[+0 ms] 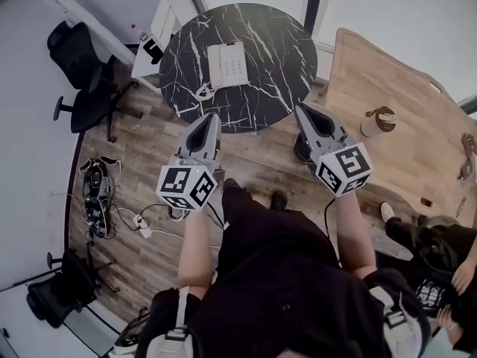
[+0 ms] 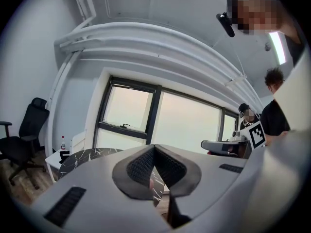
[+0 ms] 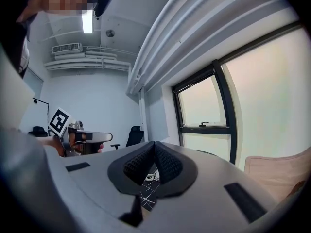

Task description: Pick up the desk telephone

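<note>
A white desk telephone (image 1: 227, 64) with a coiled cord lies near the middle of a round black marble table (image 1: 276, 80). My left gripper (image 1: 212, 118) hangs short of the table's near edge, shut with nothing in it. My right gripper (image 1: 299, 110) is level with it at the table's right side, also shut and empty. In the left gripper view the pads (image 2: 146, 165) meet tip to tip, with a slice of the marble table (image 2: 90, 155) behind them. In the right gripper view the pads (image 3: 165, 163) touch too, and the phone's coiled cord (image 3: 151, 177) shows just below them.
A wooden table (image 1: 402, 118) with a small cup (image 1: 375, 122) stands to the right. A black office chair (image 1: 82, 73) and a white side table (image 1: 153, 39) sit at the left. Cables and a power strip (image 1: 112, 207) lie on the wood floor. Another person (image 1: 440, 274) sits at lower right.
</note>
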`<state>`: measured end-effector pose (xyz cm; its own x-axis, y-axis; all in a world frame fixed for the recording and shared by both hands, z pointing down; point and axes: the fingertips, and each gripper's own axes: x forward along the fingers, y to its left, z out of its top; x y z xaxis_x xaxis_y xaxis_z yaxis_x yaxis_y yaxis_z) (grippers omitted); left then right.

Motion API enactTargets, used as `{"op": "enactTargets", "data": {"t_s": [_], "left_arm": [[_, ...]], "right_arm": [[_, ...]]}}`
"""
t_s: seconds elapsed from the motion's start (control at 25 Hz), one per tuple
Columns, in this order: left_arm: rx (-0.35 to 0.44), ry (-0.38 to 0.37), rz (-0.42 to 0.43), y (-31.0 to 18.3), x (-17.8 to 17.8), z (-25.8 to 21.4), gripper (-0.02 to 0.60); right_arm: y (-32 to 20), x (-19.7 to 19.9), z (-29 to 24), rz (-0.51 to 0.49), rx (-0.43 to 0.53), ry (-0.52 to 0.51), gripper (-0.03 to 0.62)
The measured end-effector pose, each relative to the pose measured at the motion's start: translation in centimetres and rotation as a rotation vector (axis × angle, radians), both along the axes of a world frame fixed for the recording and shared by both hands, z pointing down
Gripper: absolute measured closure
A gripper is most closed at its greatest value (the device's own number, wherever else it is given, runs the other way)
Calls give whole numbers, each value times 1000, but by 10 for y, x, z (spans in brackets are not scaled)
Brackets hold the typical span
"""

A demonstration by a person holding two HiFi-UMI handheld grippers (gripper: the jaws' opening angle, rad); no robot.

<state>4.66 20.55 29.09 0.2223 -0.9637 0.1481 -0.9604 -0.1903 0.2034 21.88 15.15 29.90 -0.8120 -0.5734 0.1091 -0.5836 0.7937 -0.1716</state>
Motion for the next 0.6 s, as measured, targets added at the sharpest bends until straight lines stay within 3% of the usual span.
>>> {"op": "enactTargets", "data": {"t_s": [0.36,0.6], "left_arm": [[-50,3,-35,-3,-22,18,566],[-59,23,-32,-29,-59,26,566]], "right_arm": [[-11,-22,17,-38,-51,3,563],[-33,-52,22,-17,-66,33,563]]}}
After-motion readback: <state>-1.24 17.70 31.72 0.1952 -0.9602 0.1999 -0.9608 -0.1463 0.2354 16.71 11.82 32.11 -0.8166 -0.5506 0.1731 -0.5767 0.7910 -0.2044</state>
